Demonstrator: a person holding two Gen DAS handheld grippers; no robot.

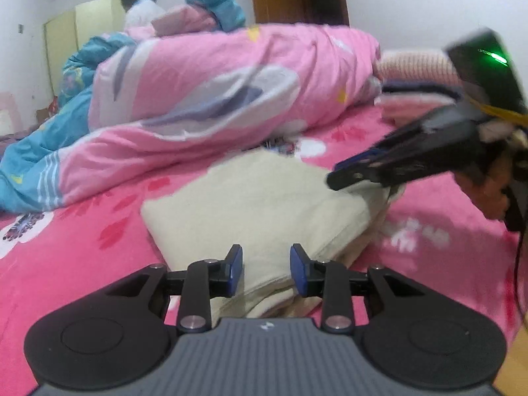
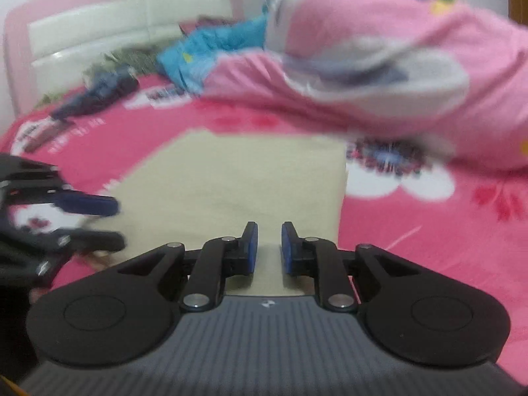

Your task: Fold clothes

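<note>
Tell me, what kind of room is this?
Most likely a bedroom: a bed with a pink flowered sheet, a padded headboard, a heaped pink and blue quilt, and a wardrobe by the wall.

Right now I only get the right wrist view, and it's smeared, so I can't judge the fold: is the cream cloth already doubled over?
Observer: Yes; the left wrist view shows stacked layers at the near edge of the cream cloth.
Operator: Is the left tool pinching it?
Observer: No, the left tool stands open over that edge.
Operator: Any finished pile?
Observer: A folded stack lies beyond, beside the pink quilt.
</note>
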